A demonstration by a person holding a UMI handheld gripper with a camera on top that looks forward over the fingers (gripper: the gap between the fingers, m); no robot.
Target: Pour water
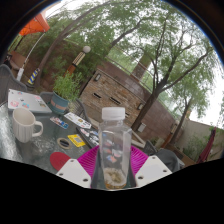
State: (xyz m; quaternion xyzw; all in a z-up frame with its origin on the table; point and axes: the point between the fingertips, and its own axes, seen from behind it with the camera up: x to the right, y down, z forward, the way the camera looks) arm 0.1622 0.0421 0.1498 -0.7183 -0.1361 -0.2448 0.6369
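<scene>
The water bottle [114,146] stands upright between the fingers of the tool [113,165], its white cap at the top and a clear body with a label near its lower part. The magenta pads [88,160] sit close against both sides of the bottle, so the tool looks closed narrowly on it and holding it; the bottle's base is hidden low between the fingers, so whether it rests on anything cannot be told.

Going from left to right across the table [30,150]: at the far left lies a flat printed board [28,100] with small pictures on it. Just nearer stands a white mug [26,124], upright, its handle turned toward the bottle. Behind it is a green potted plant [66,88]. Between the mug and the bottle lie scattered small items, among them a yellow card [76,141] and a dark round disc [64,145], all too small to name surely. They lie to the left of the fingers, apart from the bottle.

Beyond the table stands a wooden shed or fence [110,95], with trees [170,45] rising behind and to the right. An orange shape [36,24] hangs high on the left.
</scene>
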